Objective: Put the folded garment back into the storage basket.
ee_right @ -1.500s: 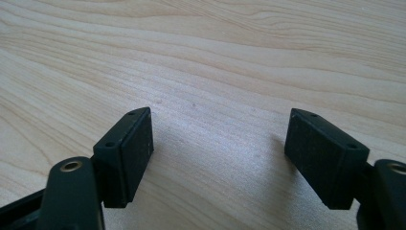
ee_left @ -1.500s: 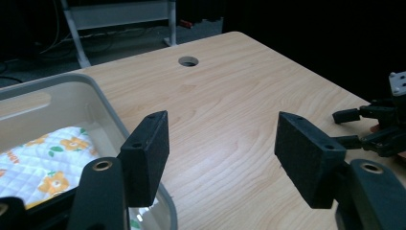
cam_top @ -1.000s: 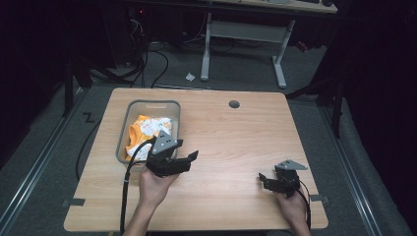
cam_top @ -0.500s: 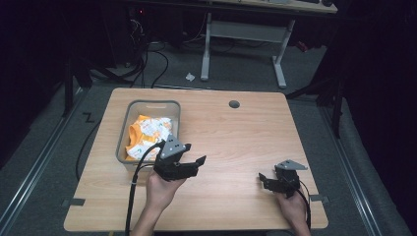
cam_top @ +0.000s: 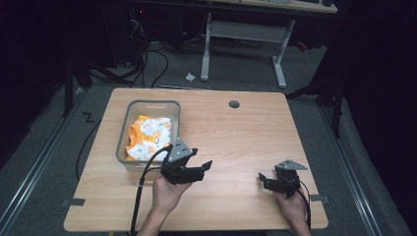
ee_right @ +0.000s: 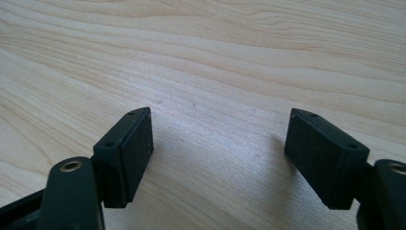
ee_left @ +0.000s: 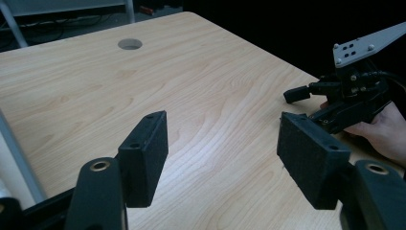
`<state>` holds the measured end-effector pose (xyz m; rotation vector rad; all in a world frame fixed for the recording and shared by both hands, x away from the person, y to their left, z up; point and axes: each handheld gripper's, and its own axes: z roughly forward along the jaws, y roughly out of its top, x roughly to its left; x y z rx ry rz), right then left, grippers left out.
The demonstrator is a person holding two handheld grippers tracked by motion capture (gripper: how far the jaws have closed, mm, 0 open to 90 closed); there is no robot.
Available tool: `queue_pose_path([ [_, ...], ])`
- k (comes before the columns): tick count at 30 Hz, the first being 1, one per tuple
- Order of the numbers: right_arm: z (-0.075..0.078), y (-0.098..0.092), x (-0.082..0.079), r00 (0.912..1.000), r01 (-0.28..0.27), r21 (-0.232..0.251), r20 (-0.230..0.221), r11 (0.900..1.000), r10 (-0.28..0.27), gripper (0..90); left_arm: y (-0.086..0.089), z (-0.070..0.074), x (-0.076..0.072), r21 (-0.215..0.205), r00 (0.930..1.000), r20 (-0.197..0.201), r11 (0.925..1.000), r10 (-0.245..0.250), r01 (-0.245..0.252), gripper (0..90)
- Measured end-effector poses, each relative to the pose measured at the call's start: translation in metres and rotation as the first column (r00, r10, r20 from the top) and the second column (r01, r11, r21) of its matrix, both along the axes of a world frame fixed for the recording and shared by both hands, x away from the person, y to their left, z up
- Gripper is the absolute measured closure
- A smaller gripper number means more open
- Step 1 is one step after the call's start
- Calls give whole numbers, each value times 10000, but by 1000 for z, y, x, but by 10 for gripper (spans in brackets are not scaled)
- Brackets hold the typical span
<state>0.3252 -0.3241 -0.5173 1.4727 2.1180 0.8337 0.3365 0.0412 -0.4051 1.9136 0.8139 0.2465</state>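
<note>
We work with two hand-held grippers at a wooden table (cam_top: 236, 142). The thing in hand is the orange and white patterned cloth (cam_top: 147, 137), which lies bunched inside the grey bin (cam_top: 150, 104) at the far left of the table.

The left gripper (cam_top: 204, 166) hovers just right of the bin's near corner, its jaws spread wide with nothing between them, pointing right across bare wood. The right gripper (cam_top: 263, 178) sits low at the near right, well apart from the bin, jaws likewise parted and empty, close over the tabletop.

We judge the step in hand to be the reach for the cloth:

1. Turn the left gripper back toward the bin and keep the jaws wide.
2. Descend over the bin's rim, not against it.
3. Close on a raised fold, not a flat layer.
4. Lift straight up, clear of the wall.
5. Keep the trailing cable (cam_top: 140, 189) off the bin.
</note>
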Motion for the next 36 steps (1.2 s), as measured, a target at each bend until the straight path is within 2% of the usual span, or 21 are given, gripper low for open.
queue_pose_path([
  [9, 0, 0, 0, 10000, -10, -3, 12, 10000, 10, 252, -8, -10, 0, 24, 9996, -225, 9998, -182, 182, 353],
  [15, 0, 0, 0, 10000, -16, 0, 1, 10000, 16, 252, -13, -18, 1, -126, 9985, -464, 9995, -299, 294, 352],
  [22, 0, 0, 0, 10000, -17, -1, -1, 10000, 17, 252, -19, -25, 2, -225, 9980, -554, 9993, -305, 293, 353],
  [36, 0, 0, 0, 10000, -17, -8, 12, 10000, 17, 252, -27, -43, 8, 192, 9970, -764, 9997, -148, 163, 357],
])
